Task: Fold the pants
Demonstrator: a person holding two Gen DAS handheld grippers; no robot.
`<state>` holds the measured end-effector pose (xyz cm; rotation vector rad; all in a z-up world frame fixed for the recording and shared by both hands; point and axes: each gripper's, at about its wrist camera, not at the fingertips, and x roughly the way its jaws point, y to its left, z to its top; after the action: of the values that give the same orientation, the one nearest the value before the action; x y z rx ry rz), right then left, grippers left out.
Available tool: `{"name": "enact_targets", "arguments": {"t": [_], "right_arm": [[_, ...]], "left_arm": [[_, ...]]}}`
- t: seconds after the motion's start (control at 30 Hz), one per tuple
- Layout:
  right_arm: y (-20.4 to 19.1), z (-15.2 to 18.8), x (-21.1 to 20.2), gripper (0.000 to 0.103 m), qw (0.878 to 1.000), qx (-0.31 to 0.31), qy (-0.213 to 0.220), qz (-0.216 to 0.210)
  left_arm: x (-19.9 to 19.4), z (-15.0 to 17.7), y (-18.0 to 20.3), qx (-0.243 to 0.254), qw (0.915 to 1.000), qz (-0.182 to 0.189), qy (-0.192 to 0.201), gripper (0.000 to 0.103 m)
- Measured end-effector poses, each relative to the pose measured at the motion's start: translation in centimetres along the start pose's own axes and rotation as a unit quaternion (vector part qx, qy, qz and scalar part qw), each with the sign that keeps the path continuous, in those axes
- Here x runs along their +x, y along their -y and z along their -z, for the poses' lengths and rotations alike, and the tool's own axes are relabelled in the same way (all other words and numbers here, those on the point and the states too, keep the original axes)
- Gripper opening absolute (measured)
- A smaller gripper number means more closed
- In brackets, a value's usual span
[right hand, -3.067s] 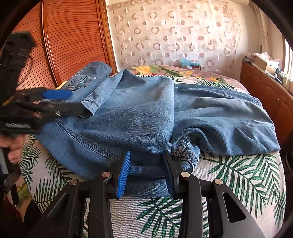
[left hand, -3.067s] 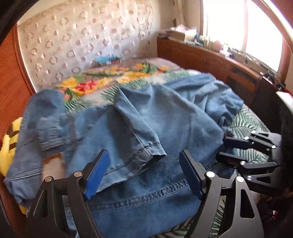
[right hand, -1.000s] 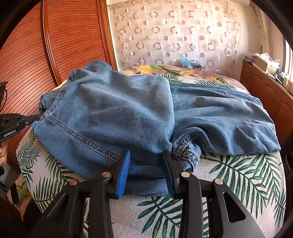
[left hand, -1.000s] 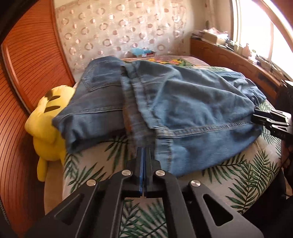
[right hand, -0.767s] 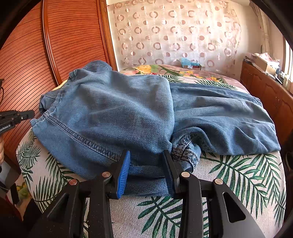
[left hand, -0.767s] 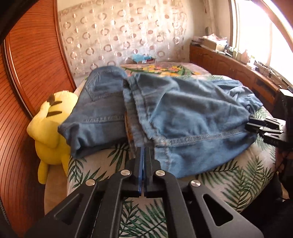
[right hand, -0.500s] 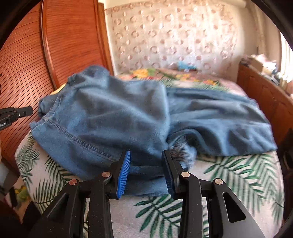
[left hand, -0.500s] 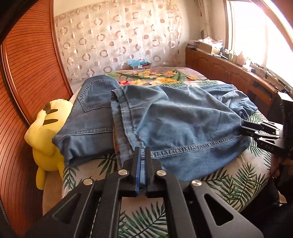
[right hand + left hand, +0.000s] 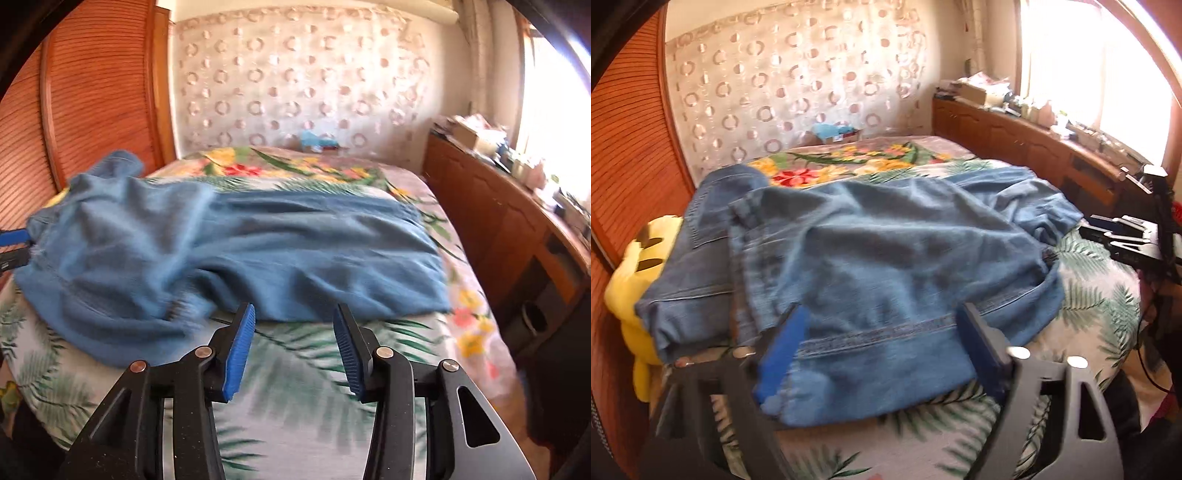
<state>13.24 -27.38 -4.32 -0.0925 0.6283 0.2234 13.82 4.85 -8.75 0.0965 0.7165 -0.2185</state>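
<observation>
— Letting go cleanly is the step in hand, as I judge it: both tongs are coming off the jeans [image 9: 886, 258] now that one fold is lying across the bed [image 9: 295, 424].

— How should that be done well?

— By drawing each tool straight back and low, so the pads are not dragging the cloth and undoing the fold. The left tongs [image 9: 882, 354] have just been opening and are standing spread wide; the folded hem edge is lying between and under the two pads, but neither pad is pressing on it. That view is blurred, so I am hedging on whether the left pad is still brushing the denim.

— And the other one?

— The right tongs [image 9: 293, 347] have just been opening too, and are standing spread with nothing between them, only the leaf-print sheet showing below. The jeans' near edge is lying just beyond their tips, apart from them.

— Where are the jeans as a whole?

— Lying across the middle of the bed, the waist end bunched toward the wooden wall [image 9: 92, 92] beside the yellow plush toy [image 9: 639, 258], the legs stretching toward the window side. They are looking lumpy, so smoothing is likely needed before the next fold.
</observation>
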Motion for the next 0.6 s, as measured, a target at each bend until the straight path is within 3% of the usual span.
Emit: {"name": "enact_targets", "arguments": {"t": [0.3,0.6], "right_arm": [[8.0,-0.8,2.0,0.047,0.997,0.059,-0.042,0.039],[9.5,-3.7,5.1,0.047,0.993,0.071,-0.087,0.036]], "left_arm": [[1.6,-0.8,3.4,0.019,0.9993,0.031,-0.007,0.085],[1.7,-0.6,4.5,0.028,0.9988,0.037,-0.014,0.085]]}}
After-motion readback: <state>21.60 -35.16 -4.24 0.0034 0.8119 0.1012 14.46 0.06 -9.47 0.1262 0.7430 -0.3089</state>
